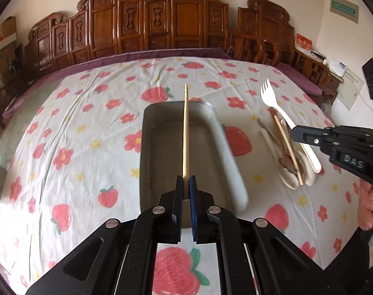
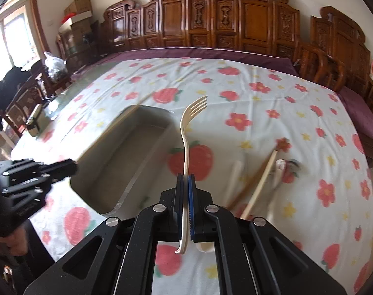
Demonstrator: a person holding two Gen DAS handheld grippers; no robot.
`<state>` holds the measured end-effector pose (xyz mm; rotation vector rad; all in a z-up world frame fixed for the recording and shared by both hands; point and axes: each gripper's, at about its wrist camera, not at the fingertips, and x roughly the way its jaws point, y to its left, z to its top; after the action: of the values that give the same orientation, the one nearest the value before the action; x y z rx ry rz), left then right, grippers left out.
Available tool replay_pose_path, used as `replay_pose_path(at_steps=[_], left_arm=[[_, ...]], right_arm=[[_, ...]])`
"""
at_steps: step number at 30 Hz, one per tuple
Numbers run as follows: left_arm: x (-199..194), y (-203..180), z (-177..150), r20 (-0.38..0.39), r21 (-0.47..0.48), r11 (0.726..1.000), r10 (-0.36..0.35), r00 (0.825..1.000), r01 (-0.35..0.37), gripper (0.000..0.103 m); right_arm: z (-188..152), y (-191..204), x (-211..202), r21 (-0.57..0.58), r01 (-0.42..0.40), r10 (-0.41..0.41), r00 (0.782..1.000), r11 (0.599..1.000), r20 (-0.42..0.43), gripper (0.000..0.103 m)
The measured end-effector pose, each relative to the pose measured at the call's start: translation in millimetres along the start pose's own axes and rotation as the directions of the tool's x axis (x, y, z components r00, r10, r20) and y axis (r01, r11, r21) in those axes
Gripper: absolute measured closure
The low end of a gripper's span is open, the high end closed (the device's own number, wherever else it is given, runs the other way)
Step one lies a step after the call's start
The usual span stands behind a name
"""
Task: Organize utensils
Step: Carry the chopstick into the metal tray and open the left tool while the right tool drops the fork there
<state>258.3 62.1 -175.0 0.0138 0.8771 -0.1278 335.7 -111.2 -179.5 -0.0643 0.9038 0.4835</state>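
Left gripper (image 1: 186, 184): clamping one chopstick (image 1: 185, 132), tray (image 1: 161, 127) just ahead for sorting. Right gripper (image 2: 186, 182): I am pinching the fork (image 2: 186, 135); tray ahead-left, remaining utensils (image 2: 260, 179) ahead-right.

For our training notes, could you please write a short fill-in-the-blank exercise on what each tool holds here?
1. The left tool is shut on a single ____.
2. The right tool is shut on a cream ____.
3. The grey tray holds ____ utensils.
4. The remaining utensils lie on the ____ tablecloth.

Missing words: chopstick; fork; no; flowered
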Motion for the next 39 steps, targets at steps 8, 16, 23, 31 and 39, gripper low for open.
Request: replay_pose_path(at_steps=[8,16,23,31,39], left_arm=[[15.6,13.4,1.0,-0.037,-0.035,0.999,0.005,0.999,-0.007,0.098],[4.2,24.7,-1.3,-0.021,-0.046,0.999,-0.016,1.000,0.015,0.098],[-9.6,31.0,-2.4,0.004,-0.038,0.999,-0.024,1.000,0.025,0.098],[-24.1,38.4,-4.3,0.030,-0.027,1.000,-0.010,1.000,0.011,0.098],[-26.8,39.7,-7.4,0.029,-0.032,0.999,-0.006,1.000,0.007,0.098]], right_arm=[[8.4,34.8,4.0,-0.020,-0.043,0.043,0.999,0.999,-0.001,0.099],[12.6,53.7,18.5,-0.038,-0.065,0.065,0.998,0.997,-0.017,0.099],[13.1,64.5,34.2,-0.037,-0.074,0.073,0.997,0.997,-0.030,0.099],[16.9,79.0,65.0,-0.004,-0.090,0.090,0.994,0.996,-0.066,0.098],[14.0,80.2,65.7,-0.013,-0.117,0.116,0.992,0.993,-0.055,0.097]])
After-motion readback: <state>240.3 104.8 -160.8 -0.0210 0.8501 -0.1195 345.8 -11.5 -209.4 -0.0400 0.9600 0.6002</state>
